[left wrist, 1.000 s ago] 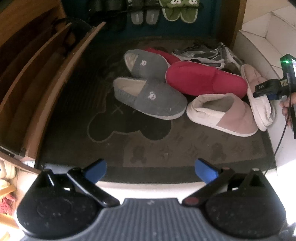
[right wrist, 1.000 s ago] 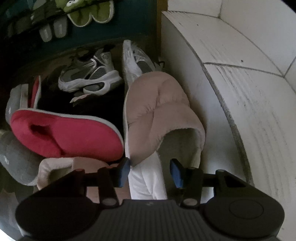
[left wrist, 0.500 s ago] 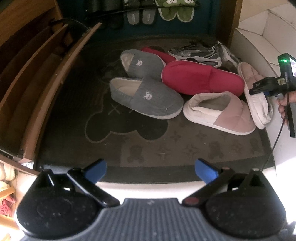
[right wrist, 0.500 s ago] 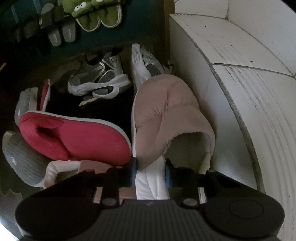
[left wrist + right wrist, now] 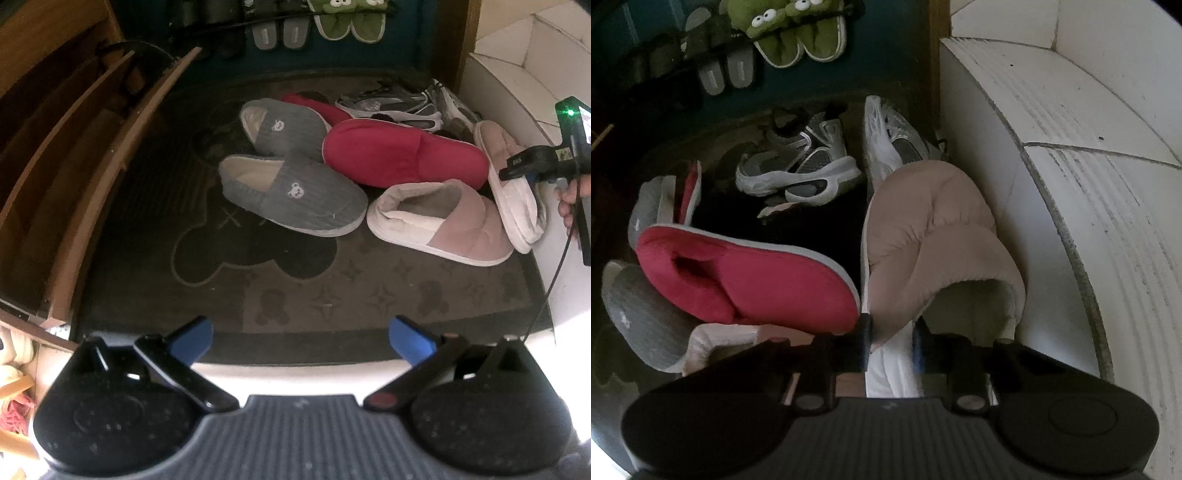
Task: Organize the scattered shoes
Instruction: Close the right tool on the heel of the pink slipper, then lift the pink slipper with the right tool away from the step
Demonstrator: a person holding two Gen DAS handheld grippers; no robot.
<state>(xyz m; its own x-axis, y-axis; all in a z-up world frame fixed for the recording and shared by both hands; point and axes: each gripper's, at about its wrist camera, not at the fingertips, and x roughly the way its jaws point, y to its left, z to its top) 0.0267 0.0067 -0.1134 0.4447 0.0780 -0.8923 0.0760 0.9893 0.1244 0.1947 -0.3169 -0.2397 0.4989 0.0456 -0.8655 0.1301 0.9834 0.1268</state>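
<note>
Several shoes lie jumbled on a dark mat (image 5: 258, 295): two grey bear slippers (image 5: 295, 192), a red slipper (image 5: 402, 155) (image 5: 757, 277) and grey sneakers (image 5: 391, 103) (image 5: 801, 166). One pink slipper (image 5: 454, 229) lies flat. The second pink slipper (image 5: 931, 229) (image 5: 513, 192) leans on its side against the white step. My right gripper (image 5: 892, 332) (image 5: 517, 170) has its jaws closing, and they pinch the side wall of this slipper by its opening. At the mat's near edge my left gripper (image 5: 301, 332) hangs open with nothing between its fingers.
A wooden shoe rack (image 5: 74, 166) with slanted shelves runs along the left. A white tiled step (image 5: 1071, 184) borders the right. Green frog slippers (image 5: 347, 18) and grey slides (image 5: 280, 35) hang on the dark back wall. A hand (image 5: 569, 199) holds the right gripper.
The right gripper's jaws have narrowed from around the pink slipper's side wall to pinching it. The left gripper has stayed where it was, still open.
</note>
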